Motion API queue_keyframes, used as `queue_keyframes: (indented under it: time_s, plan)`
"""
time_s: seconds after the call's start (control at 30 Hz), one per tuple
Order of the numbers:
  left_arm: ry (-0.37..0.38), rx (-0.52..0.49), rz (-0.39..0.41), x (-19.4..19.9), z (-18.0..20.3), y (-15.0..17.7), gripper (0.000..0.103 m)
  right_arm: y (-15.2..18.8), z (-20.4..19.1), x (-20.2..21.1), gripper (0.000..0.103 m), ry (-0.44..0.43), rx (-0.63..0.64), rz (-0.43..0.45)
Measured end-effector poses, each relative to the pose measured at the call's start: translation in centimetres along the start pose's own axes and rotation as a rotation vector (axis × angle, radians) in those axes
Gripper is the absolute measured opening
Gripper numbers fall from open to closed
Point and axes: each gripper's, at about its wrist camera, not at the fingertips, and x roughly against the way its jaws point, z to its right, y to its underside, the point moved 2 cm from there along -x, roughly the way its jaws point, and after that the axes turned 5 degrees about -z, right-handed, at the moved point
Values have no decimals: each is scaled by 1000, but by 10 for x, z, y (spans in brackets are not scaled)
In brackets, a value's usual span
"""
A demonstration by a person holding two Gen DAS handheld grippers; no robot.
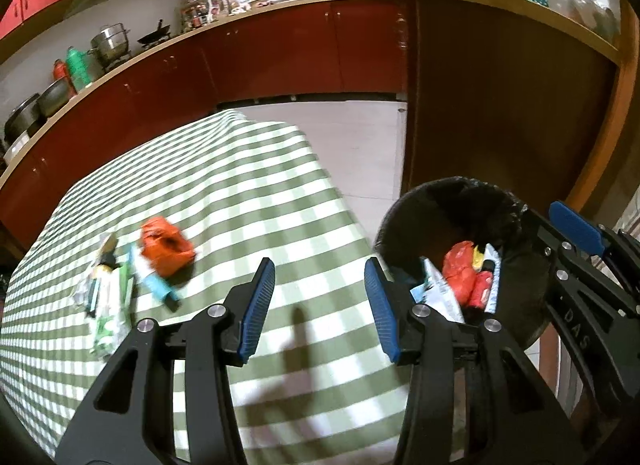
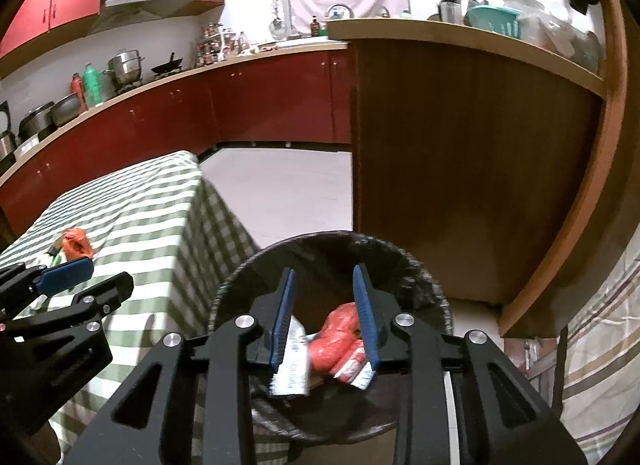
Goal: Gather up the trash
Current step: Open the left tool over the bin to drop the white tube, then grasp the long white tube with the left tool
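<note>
Both tools empty, jaws apart: left tool (image 1: 320, 305) over the worktop (image 1: 248, 185), right tool (image 2: 326, 317) above the bin (image 2: 240, 277). I approach the orange wrapper (image 1: 166, 245) low and square.

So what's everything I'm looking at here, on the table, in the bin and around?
table: one, green-and-white checked cloth, left
orange wrapper: one, crumpled, on the table
other wrappers: a few, green, white, blue; beside the orange one
bin: one, black liner, on the floor by the table
trash in bin: several pieces, red and white
kitchen counter: red cabinets, pots on top, behind
left gripper: black, blue pads, open, empty, over the table edge
right gripper: same colours, open, over the bin
</note>
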Motion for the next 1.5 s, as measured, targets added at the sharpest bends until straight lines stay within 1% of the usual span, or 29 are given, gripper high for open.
queue_keyframes:
  time_s: [0.23,0.5,0.73,0.97,1.0,1.03,1.2,1.3,1.33,1.37,1.43,1.47,1.5]
  plan:
    - [-58,53,-20,10,-44,25,46,4,-35,9,33,-49,51,-7]
    - [-106,122,-45,22,-91,53,46,10,-77,18,33,-104,109,-13]
    - [-147,180,-80,24,-125,75,47,12,-104,20,33,-131,153,-21]
    - [-163,217,-110,16,-146,90,47,15,-120,20,33,-144,178,-29]
    - [-161,223,-107,16,-149,91,51,15,-123,21,33,-146,181,-30]
    - [-168,227,-106,16,-152,91,52,16,-125,20,33,-147,185,-30]
    - [-155,251,-105,15,-170,96,53,17,-135,21,33,-153,194,-34]
    - [-154,266,-106,18,-181,101,48,17,-140,20,33,-159,200,-35]
    - [-149,272,-106,19,-186,103,42,18,-142,20,33,-161,203,-35]
    - [-145,274,-107,19,-188,105,40,18,-144,19,33,-163,205,-37]
    - [-137,280,-108,20,-197,108,32,19,-147,18,33,-166,209,-39]
    - [-134,283,-108,21,-200,109,29,19,-149,18,33,-168,210,-40]
    - [-128,286,-108,22,-204,110,23,19,-151,18,33,-171,213,-42]
